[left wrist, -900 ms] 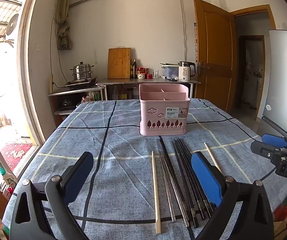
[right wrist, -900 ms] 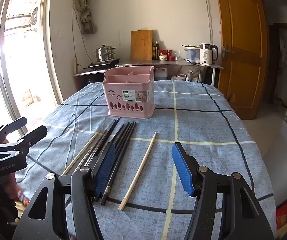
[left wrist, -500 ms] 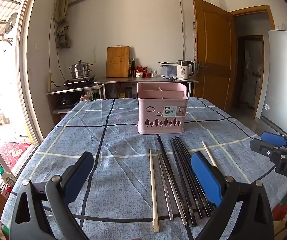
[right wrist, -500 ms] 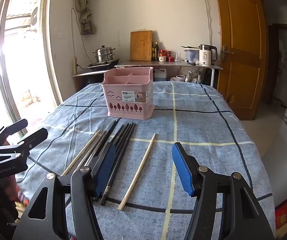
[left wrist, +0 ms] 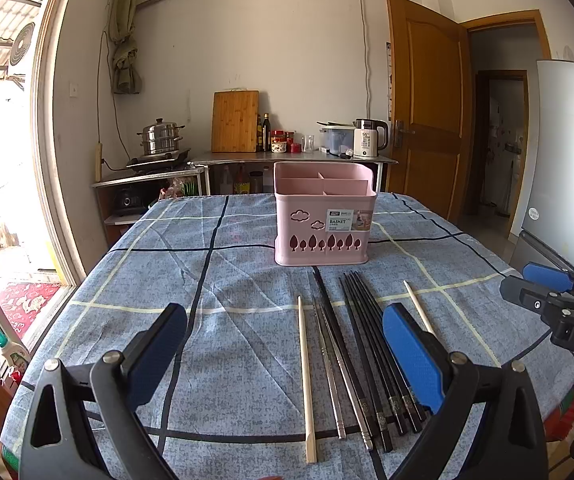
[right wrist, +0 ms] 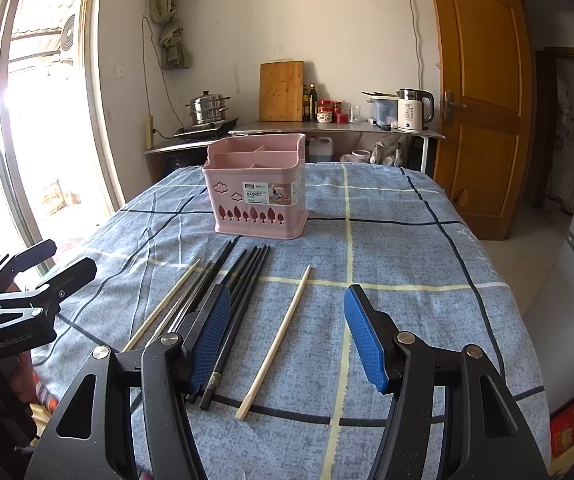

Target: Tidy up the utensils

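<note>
Behind right gripper (right wrist: 287, 336) pad, black chopsticks (right wrist: 243, 280) part-hidden.

The pink plastic utensil basket (left wrist: 325, 216) carries a white sticker reading "BASKET". Behind it, the white electric kettle (left wrist: 368, 139) shows "55". The black left gripper body (right wrist: 11, 330) reads "GenRobot.AI".
</note>
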